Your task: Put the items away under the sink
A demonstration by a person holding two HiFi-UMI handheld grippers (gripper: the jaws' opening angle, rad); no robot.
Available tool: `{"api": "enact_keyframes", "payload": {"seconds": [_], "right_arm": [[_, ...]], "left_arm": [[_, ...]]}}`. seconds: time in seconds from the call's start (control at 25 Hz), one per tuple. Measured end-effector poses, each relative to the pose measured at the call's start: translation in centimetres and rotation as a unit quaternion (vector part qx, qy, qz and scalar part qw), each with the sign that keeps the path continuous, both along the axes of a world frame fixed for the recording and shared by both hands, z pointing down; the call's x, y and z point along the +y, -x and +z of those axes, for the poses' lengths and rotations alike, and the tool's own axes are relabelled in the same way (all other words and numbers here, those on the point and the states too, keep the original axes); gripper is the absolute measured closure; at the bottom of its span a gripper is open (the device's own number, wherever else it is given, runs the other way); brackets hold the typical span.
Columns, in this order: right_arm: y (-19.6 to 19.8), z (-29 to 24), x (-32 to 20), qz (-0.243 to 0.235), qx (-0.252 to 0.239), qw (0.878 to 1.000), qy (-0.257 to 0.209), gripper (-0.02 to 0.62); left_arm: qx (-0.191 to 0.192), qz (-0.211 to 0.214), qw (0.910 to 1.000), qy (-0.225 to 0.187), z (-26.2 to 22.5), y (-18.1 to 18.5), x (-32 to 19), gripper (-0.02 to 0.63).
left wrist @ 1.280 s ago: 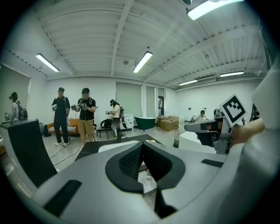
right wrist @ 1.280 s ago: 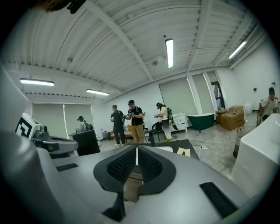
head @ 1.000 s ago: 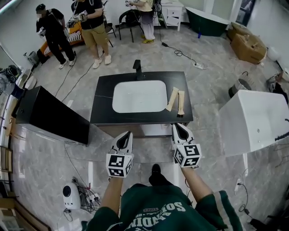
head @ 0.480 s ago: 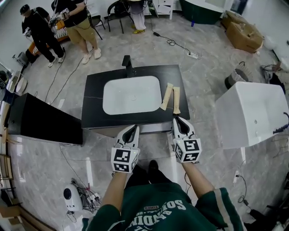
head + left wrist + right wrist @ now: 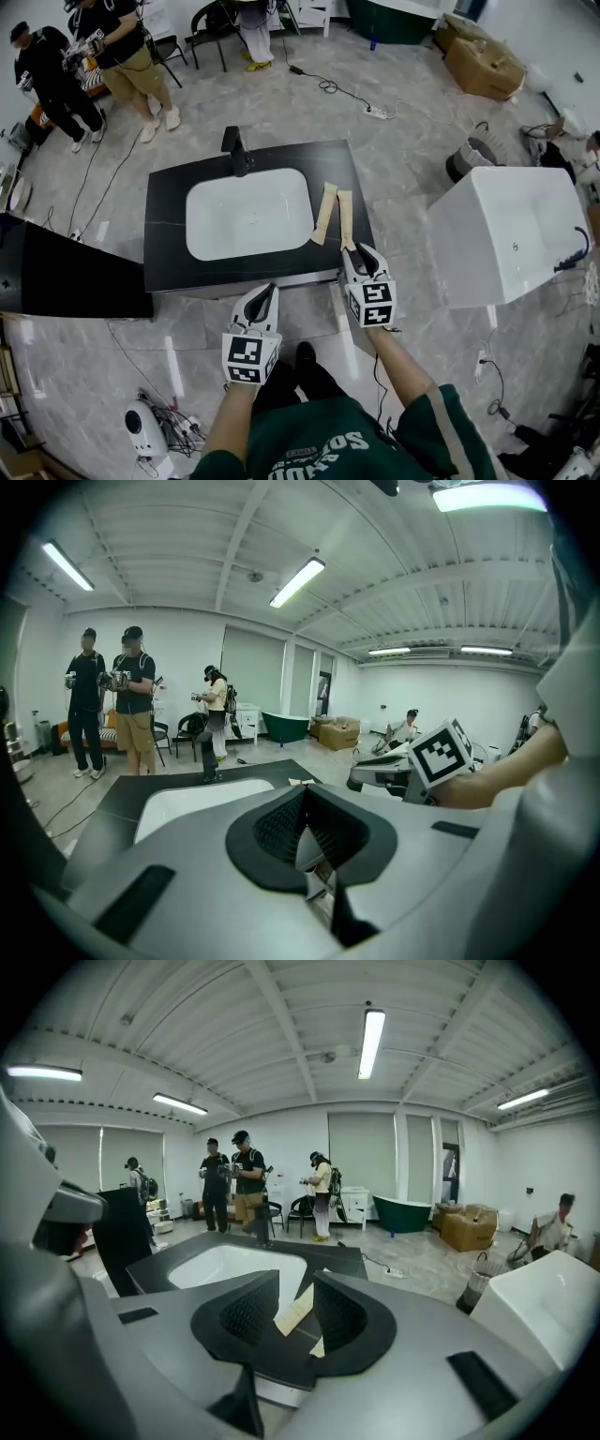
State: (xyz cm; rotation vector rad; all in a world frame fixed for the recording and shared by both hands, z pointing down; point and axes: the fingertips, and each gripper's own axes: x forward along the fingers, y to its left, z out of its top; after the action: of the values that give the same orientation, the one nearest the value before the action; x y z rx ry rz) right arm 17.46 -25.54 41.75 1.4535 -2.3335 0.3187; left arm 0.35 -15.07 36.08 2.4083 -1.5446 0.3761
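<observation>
Two tan flat strips [image 5: 323, 214] lie side by side on the black counter [image 5: 169, 258], just right of the white basin [image 5: 248, 214]. The right gripper [image 5: 361, 251], jaws partly open and empty, is near their front ends; the left gripper [image 5: 265, 292] is closed on nothing. Lying so flat, the strips may slide into the basin if the jaws only push them.

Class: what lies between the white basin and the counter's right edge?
Two tan packets lie there on the black counter, clearest in the head view.
</observation>
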Motion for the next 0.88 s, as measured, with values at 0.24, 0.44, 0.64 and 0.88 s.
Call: {"api": "enact_keyframes", "payload": {"seconds": [0.24,0.44,0.64,0.88], "right_arm": [[-0.1,6.7,-3.2,0.001,0.054,0.997,0.057,0.462],[-1.2,11.8,-5.9,0.003,0.101,0.99,0.102,0.462],[-2.4,15.1,-7.4,0.032,0.113,0.981,0.152,0.462],[-3.0,17.8,-7.6,0.062,0.104,0.973,0.197,0.49]], "left_arm": [[-0.012,-0.016,0.9994,0.027,1.7,2.3,1.0,0.595],[-0.014,-0.041,0.9982,0.042,3.1,4.8,1.5,0.595],[-0.02,-0.068,0.9957,0.06,3.9,7.1,2.2,0.595],[-0.023,-0.083,0.994,0.068,4.4,8.8,2.5,0.595]]}}
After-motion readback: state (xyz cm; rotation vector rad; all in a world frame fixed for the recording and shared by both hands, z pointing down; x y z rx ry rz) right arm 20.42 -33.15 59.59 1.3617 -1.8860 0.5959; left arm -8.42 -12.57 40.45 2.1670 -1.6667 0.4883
